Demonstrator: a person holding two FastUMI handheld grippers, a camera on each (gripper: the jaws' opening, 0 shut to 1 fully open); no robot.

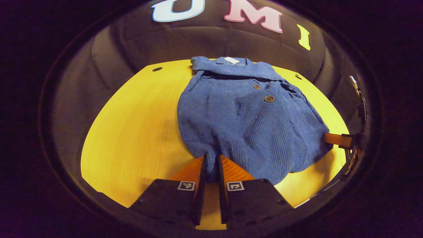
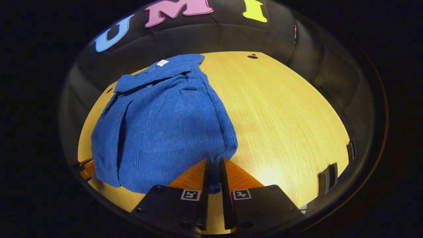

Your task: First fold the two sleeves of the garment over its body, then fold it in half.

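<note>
A blue corduroy garment (image 1: 244,115) with brown buttons lies on the yellow wooden table (image 1: 132,132), its sleeves folded over the body and its collar at the far side. My left gripper (image 1: 211,158) is shut on the near left corner of the hem. In the right gripper view the same garment (image 2: 165,122) spreads to the left, and my right gripper (image 2: 214,162) is shut on the near right corner of its hem. The other gripper's finger (image 1: 337,139) touches the hem at the right edge of the left gripper view.
The round table (image 2: 290,115) has bare wood on the right of the garment, with small dark holes (image 2: 252,56) near its far rim. The black cloth wall stands close behind the table.
</note>
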